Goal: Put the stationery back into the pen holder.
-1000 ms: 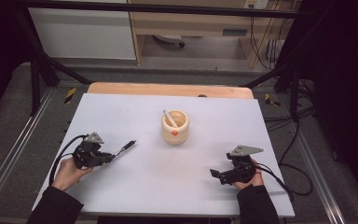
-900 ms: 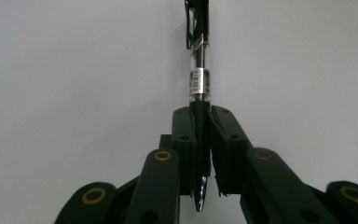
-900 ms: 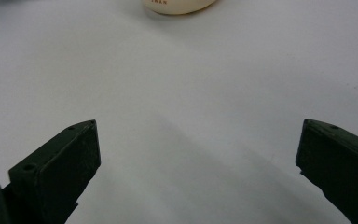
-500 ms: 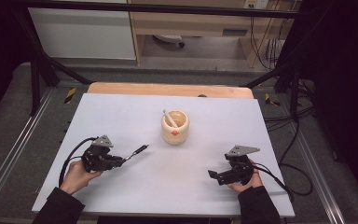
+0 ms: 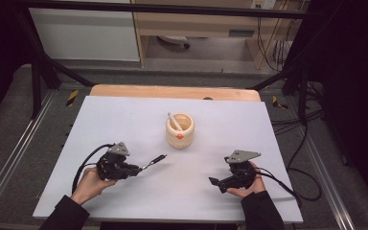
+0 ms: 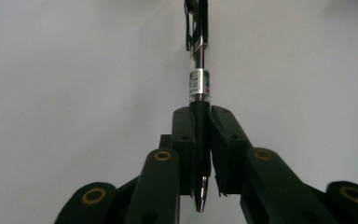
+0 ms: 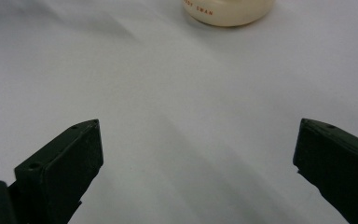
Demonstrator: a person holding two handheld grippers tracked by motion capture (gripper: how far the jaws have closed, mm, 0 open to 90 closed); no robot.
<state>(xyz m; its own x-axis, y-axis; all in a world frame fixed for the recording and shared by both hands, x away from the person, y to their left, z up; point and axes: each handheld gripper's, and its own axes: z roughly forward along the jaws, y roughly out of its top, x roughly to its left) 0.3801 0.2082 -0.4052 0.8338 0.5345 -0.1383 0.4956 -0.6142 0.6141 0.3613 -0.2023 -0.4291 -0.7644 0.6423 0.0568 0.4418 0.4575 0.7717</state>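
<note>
My left gripper [image 5: 135, 168] [image 6: 202, 135] is shut on a black and clear pen [image 6: 199, 79], gripped near its tip end. The pen [image 5: 154, 161] sticks out to the right toward a cream cup [image 5: 179, 130] at the table's middle. A white stick leans inside that cup, and a red mark shows on its front. My right gripper [image 5: 215, 183] [image 7: 198, 154] rests low on the right side of the table, jaws wide apart with nothing between them. The cup's base [image 7: 228, 11] lies ahead of it.
The white tabletop [image 5: 124, 120] has a wooden strip [image 5: 172, 91] along its far edge. Black frame bars and cables [image 5: 297, 120] stand around the table. Each gripper trails a cable across the table.
My left gripper has carried the pen to the right, closer to the cup. The right gripper has stayed almost still.
</note>
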